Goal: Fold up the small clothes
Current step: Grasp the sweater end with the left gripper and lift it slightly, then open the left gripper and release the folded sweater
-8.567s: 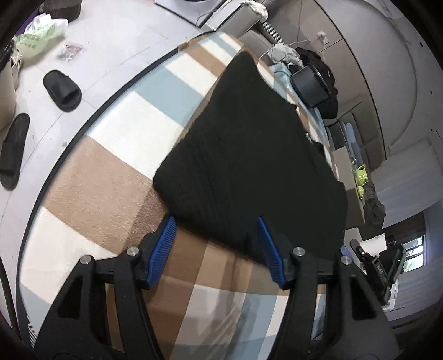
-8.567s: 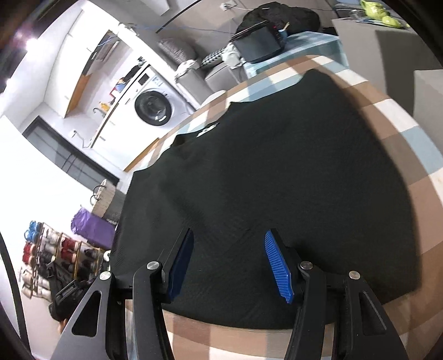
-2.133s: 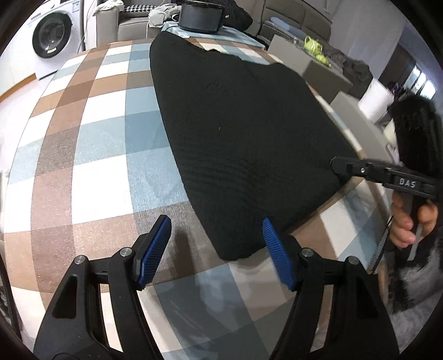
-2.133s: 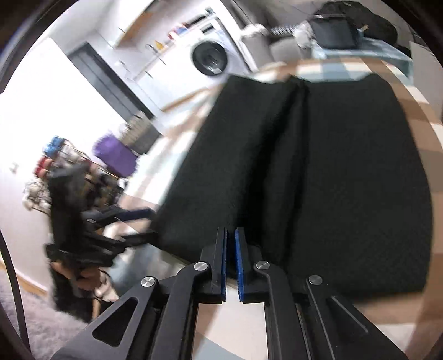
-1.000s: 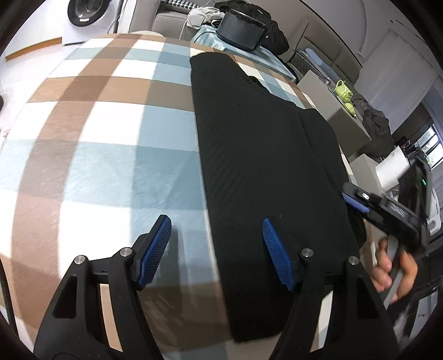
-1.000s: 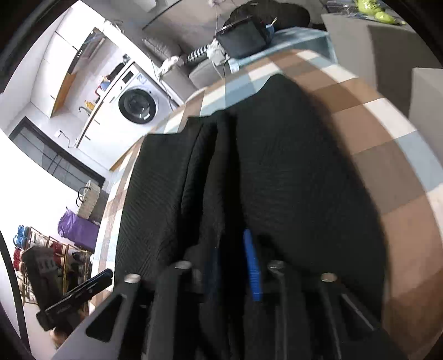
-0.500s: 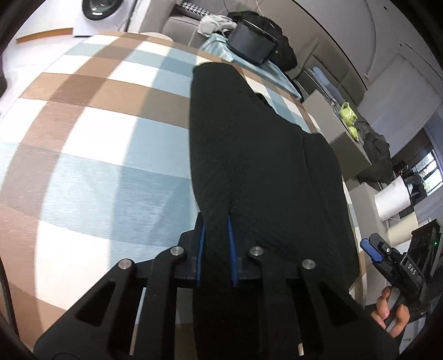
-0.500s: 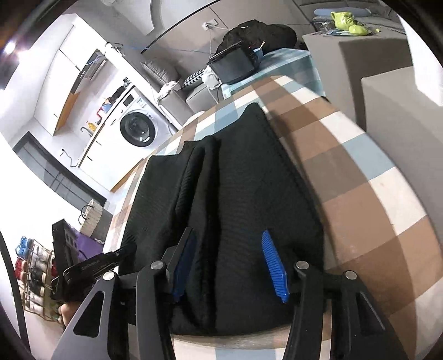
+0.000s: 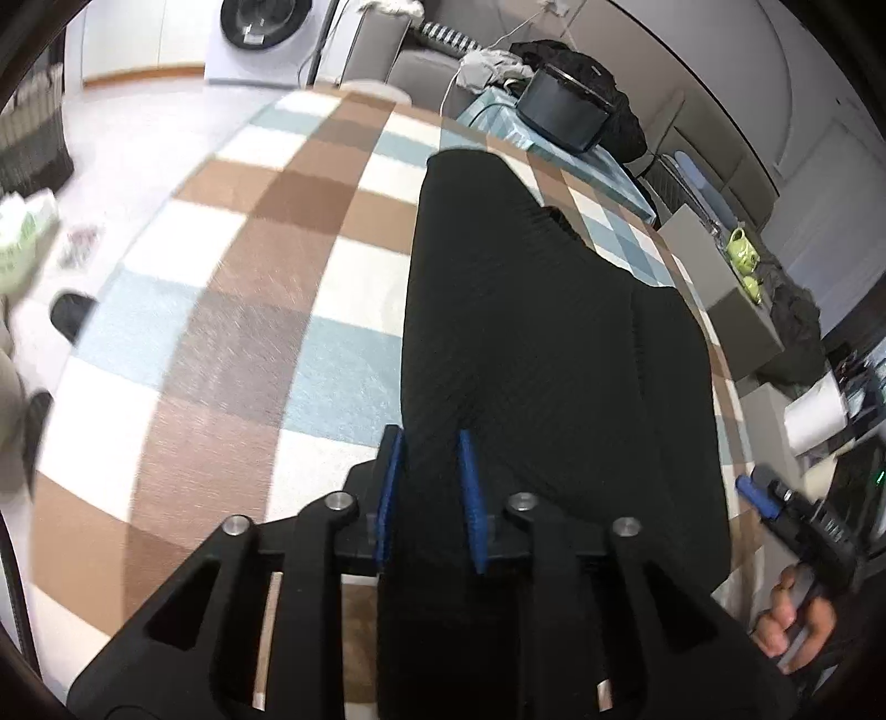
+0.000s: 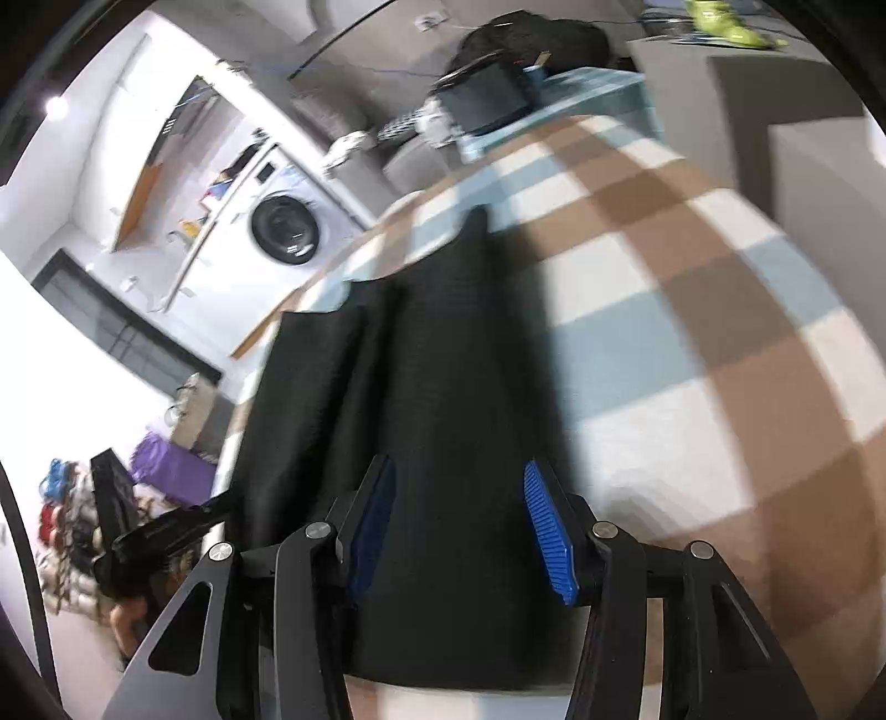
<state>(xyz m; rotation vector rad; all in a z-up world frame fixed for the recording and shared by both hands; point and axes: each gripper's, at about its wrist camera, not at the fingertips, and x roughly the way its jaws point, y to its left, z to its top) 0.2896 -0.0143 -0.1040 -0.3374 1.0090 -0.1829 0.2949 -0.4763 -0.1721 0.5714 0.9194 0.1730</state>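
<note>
Left tool (image 9: 426,493): bottom centre of the left wrist view, black frame, blue pads. Jaws narrow and opening; a fold of the black garment (image 9: 531,332) runs up between the pads, which sit against the cloth on both sides.

Right tool (image 10: 459,520): bottom centre of the right wrist view, same build. Jaws stand about half apart over the near hem of the garment (image 10: 432,387); the pads flank the cloth, and whether they press on it cannot be told. The same tool shows at the lower right edge of the left wrist view, held in a hand (image 9: 797,626).

Garment: black, ribbed knit, folded lengthwise into a long strip. It runs from the bottom centre of each view up toward the upper middle, with a lengthwise crease and overlapping layers. It lies on the bench (image 9: 249,310).

Bench: rounded edge, covered in a check of brown, pale blue and white squares.

Beyond the bench, left wrist view: washing machine (image 9: 260,27) at top left; dark box (image 9: 565,116) on a pale blue cloth at top centre; green teapot (image 9: 742,255) on a grey block at right; white paper roll (image 9: 814,415) at the right edge; dark slipper (image 9: 72,315) on the floor at left.

Right wrist view: washing machine at upper left, blurred.
</note>
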